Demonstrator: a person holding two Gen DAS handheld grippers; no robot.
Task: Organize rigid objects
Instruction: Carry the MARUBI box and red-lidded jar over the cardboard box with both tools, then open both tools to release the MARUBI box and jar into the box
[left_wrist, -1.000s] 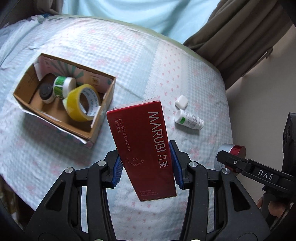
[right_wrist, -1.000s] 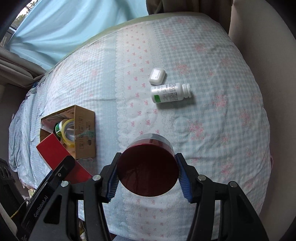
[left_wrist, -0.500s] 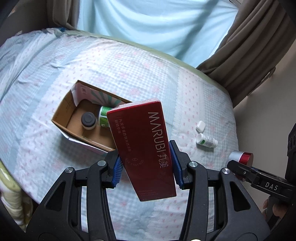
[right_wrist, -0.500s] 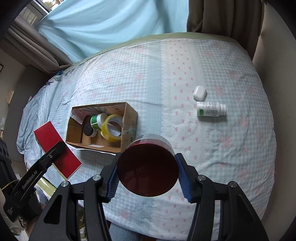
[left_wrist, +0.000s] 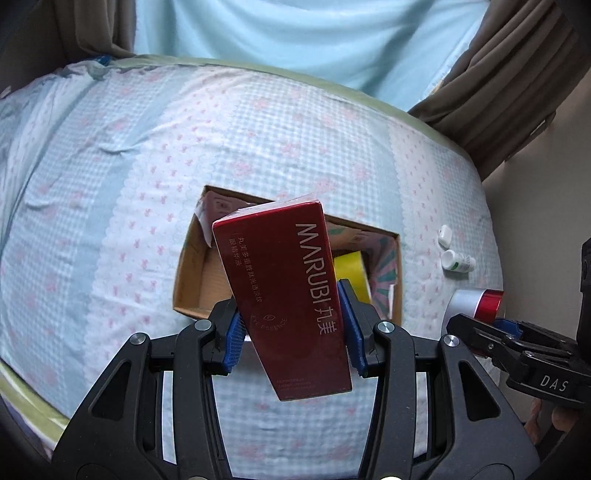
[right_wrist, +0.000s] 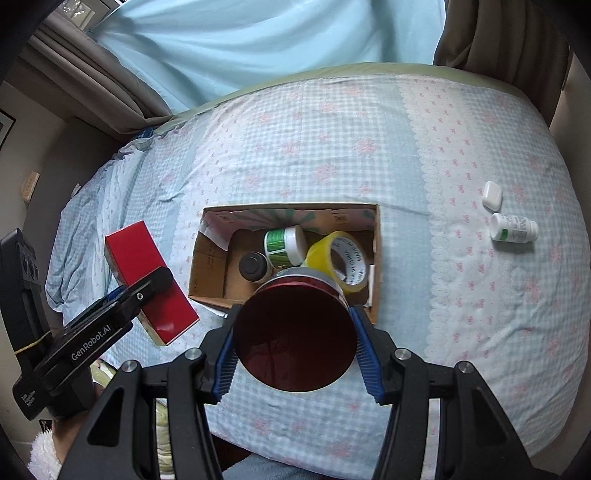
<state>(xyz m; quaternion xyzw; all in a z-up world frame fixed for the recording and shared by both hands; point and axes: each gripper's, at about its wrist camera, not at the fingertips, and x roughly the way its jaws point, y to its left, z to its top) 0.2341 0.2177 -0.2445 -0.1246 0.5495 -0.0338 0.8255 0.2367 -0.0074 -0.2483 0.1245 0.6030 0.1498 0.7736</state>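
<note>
My left gripper (left_wrist: 291, 328) is shut on a dark red MARUBI box (left_wrist: 284, 295), held above the near side of an open cardboard box (left_wrist: 192, 266) on the bed. My right gripper (right_wrist: 295, 350) is shut on a silver can with a red lid (right_wrist: 295, 336), held over the cardboard box's (right_wrist: 376, 236) near edge. In the box lie a yellow tape roll (right_wrist: 340, 262), a green-labelled white jar (right_wrist: 284, 245) and a small dark jar (right_wrist: 253, 266). The red box (right_wrist: 147, 280) and can (left_wrist: 476, 301) also show in the opposite wrist views.
A white pill bottle (right_wrist: 513, 232) and a small white case (right_wrist: 492, 195) lie on the checked bedspread (right_wrist: 332, 147) to the right of the box. A blue curtain (right_wrist: 258, 40) and brown drapes hang behind the bed. The bed's edge runs near me.
Both grippers have risen and pulled back from the bed with their loads. The cardboard box now sits centred beneath them in both views.
</note>
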